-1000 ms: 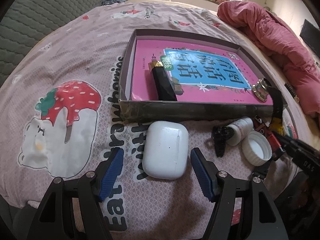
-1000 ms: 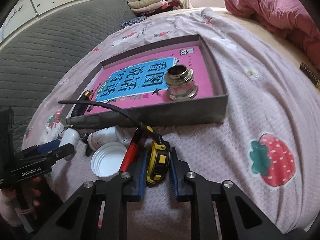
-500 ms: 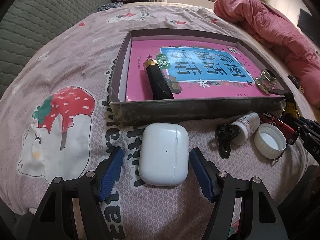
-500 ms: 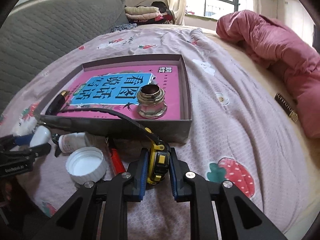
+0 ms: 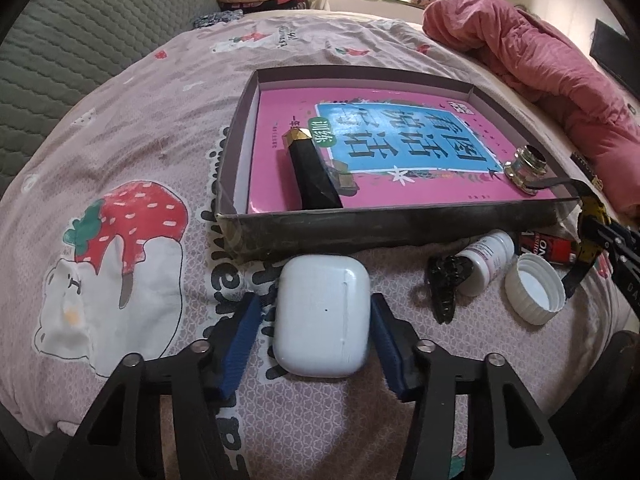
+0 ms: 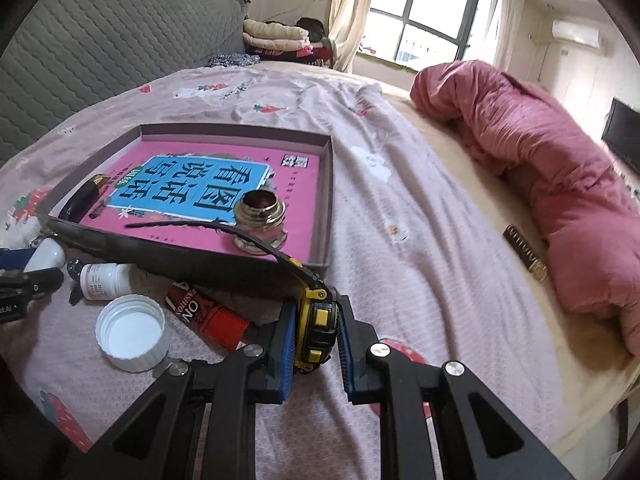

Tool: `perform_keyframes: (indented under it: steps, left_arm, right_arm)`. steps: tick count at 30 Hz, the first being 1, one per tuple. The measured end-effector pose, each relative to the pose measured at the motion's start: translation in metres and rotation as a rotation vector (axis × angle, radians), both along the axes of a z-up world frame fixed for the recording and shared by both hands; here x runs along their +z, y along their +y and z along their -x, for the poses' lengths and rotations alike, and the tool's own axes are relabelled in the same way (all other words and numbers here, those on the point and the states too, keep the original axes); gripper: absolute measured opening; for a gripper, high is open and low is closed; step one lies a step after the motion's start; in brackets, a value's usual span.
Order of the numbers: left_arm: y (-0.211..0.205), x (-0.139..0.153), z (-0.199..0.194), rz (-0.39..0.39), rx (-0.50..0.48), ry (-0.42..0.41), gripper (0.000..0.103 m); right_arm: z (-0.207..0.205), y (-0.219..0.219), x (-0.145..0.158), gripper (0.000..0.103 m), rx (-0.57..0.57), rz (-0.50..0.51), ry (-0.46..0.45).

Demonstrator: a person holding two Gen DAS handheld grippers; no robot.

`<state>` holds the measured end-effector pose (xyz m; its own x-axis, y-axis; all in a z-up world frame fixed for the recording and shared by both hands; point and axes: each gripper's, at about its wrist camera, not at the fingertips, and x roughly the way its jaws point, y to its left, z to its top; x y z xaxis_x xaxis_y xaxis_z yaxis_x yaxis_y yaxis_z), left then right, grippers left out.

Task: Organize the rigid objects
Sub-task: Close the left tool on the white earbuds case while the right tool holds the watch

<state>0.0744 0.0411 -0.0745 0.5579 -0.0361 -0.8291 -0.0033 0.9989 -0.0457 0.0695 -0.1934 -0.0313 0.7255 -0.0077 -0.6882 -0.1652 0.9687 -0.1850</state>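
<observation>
You see a white earbud case point(image 5: 322, 320) on the pink strawberry-print bedsheet point(image 5: 132, 152), a pink-and-blue book point(image 5: 384, 148) at twelve o'clock, and a yellow-and-black tape measure point(image 6: 316, 328) between blue gripper pads point(image 6: 286, 354).

A wide bed fills the room, covered by a pale pink cotton sheet point(image 6: 400, 240) printed with strawberries and white bears. A grey quilted padded headboard point(image 6: 100, 52) runs along its far left side. A bunched-up rose-pink duvet point(image 6: 560, 184) lies along the right edge. Folded cream and pink blankets point(image 6: 276, 38) are stacked by a dark-framed window point(image 6: 432, 28) hung with cream curtains point(image 6: 348, 8); daylight floods in. A white wall air conditioner point(image 6: 576, 34) sits high on the pale wall, above a black flat screen point(image 6: 624, 136).
</observation>
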Motion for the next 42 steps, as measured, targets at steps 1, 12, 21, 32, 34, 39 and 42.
perform_keyframes:
  steps: [1, 12, 21, 32, 34, 39, 42]
  left_arm:
    - [0.000, 0.000, 0.000, -0.001, -0.002, 0.000, 0.054]
    - [-0.001, 0.000, -0.001, 0.014, -0.018, 0.005, 0.046]
    - [0.003, 0.005, 0.002, 0.054, -0.011, -0.002, 0.046]
    - [0.001, 0.025, 0.014, 0.064, -0.030, -0.063, 0.046]
    - [0.000, 0.030, 0.017, 0.052, -0.035, -0.077, 0.046]
    - [-0.002, 0.037, 0.023, 0.050, -0.040, -0.095, 0.046]
    - [-0.005, 0.043, 0.026, 0.052, -0.032, -0.098, 0.046]
  right_arm:
    - [0.001, 0.000, 0.001, 0.018, 0.005, -0.008, -0.003]
    - [0.004, -0.010, 0.004, 0.017, -0.006, -0.090, 0.021]
    - [0.013, -0.012, 0.016, 0.017, -0.006, -0.120, -0.020]
    - [0.027, 0.001, 0.030, 0.017, 0.041, -0.092, -0.084]
    - [0.028, 0.002, 0.033, 0.017, 0.045, -0.096, -0.092]
    - [0.032, 0.003, 0.043, 0.017, 0.040, -0.124, -0.109]
    - [0.034, 0.002, 0.049, 0.017, 0.030, -0.161, -0.108]
